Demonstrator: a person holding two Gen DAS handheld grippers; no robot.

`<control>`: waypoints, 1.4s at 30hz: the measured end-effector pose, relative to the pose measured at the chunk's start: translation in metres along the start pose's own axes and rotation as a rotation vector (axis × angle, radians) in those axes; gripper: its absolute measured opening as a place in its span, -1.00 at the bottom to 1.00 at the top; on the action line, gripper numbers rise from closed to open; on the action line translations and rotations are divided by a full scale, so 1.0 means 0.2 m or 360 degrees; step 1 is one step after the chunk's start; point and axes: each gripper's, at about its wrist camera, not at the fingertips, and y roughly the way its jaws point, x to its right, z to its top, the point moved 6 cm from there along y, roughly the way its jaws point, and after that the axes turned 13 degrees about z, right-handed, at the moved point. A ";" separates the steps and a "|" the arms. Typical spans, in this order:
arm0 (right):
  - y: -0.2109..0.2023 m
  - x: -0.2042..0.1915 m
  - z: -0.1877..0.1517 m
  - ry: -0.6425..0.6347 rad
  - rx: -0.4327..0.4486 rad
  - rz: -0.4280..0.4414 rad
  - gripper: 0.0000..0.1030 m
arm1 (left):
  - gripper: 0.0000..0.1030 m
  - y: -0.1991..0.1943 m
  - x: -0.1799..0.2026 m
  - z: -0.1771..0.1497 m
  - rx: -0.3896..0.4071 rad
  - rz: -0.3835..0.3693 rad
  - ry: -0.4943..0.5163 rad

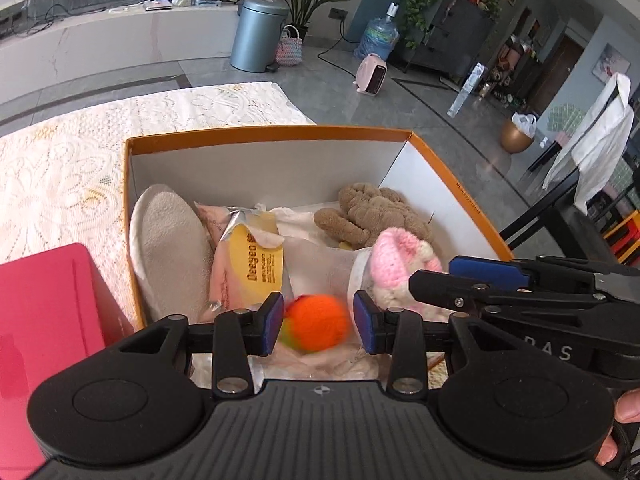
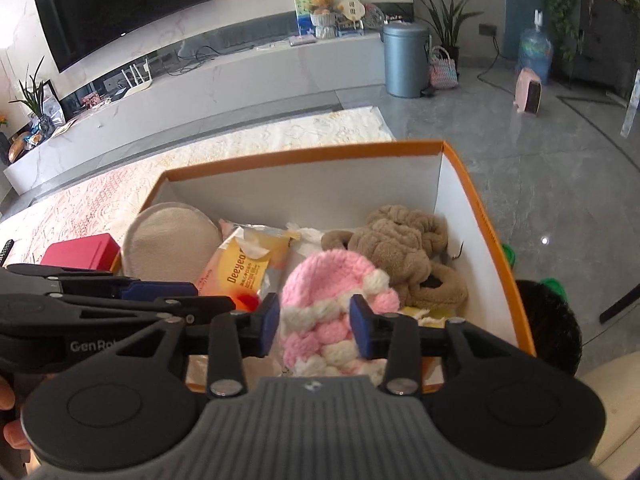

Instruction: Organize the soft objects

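An orange-rimmed white box (image 1: 272,132) (image 2: 304,148) holds soft things: a beige oval pad (image 1: 172,248), a yellow tissue pack (image 1: 256,264), a brown plush toy (image 1: 372,212) (image 2: 404,244) and a pink-and-white knitted piece (image 1: 400,256) (image 2: 332,300). My left gripper (image 1: 318,322) hangs over the box's near end. A blurred orange ball (image 1: 316,320) sits between its blue pads, which stand apart without gripping it. My right gripper (image 2: 315,322) is beside it on the right. Its pads flank the knitted piece without squeezing it.
A red box (image 1: 48,320) (image 2: 80,252) stands left of the orange box on a lace tablecloth (image 1: 60,168). The table ends just beyond the box's far and right walls, with grey floor below. A person's fingers (image 1: 624,404) hold the right gripper's handle.
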 end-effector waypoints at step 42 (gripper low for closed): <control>-0.75 -0.77 -0.38 -0.0205 0.0740 -0.0150 0.95 | 0.91 -1.14 -0.17 -0.50 0.1232 0.0739 -0.0064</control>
